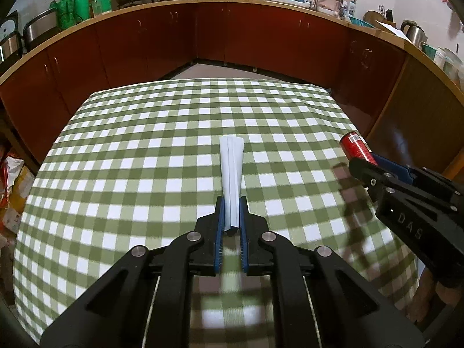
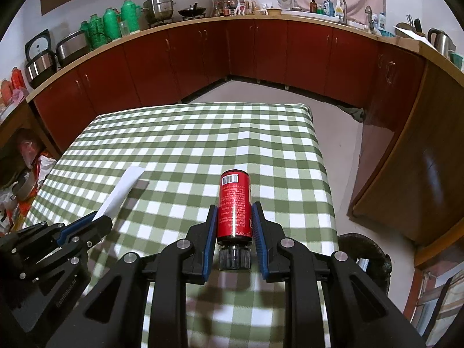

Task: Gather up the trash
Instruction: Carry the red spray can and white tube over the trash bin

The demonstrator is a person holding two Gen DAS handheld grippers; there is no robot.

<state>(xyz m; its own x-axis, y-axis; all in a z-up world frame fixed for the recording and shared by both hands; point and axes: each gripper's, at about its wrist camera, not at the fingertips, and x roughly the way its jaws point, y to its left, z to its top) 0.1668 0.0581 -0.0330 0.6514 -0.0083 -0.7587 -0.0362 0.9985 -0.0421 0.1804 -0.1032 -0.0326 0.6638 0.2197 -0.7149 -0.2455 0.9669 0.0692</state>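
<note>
left tongs: my left gripper [image 1: 231, 217] pinches a folded white paper strip [image 1: 231, 174] between its blue pads, near the strip's lower end; the rest of the paper points forward over the table.
right tongs: my right gripper [image 2: 234, 220] is pressed against both sides of a red cylindrical bottle with a black ribbed cap [image 2: 234, 203]; the cap faces me and the barcoded base points away.
table: a green and white checked tablecloth [image 1: 145, 145] lies under both tongs; i see no other trash on it in either view.
where the trash is: both pieces are in my tongs and seem lifted clear of the cloth, though i cannot tell how high.
bin: i cannot make out a bin for certain; a dark round rim [image 2: 365, 249] shows past the table's right edge in the right view, and it may be one.
step in hand, as i judge it: carrying both pieces off the table to wherever the trash goes.
doing it well: i should keep both grips firm while moving, since the bottle is smooth and round and could slide forward out of the pads.
spacing: the two tongs are near each other, so i would keep them apart as i swing toward the drop.
release: i would spread each pair only once it is over the container.
</note>
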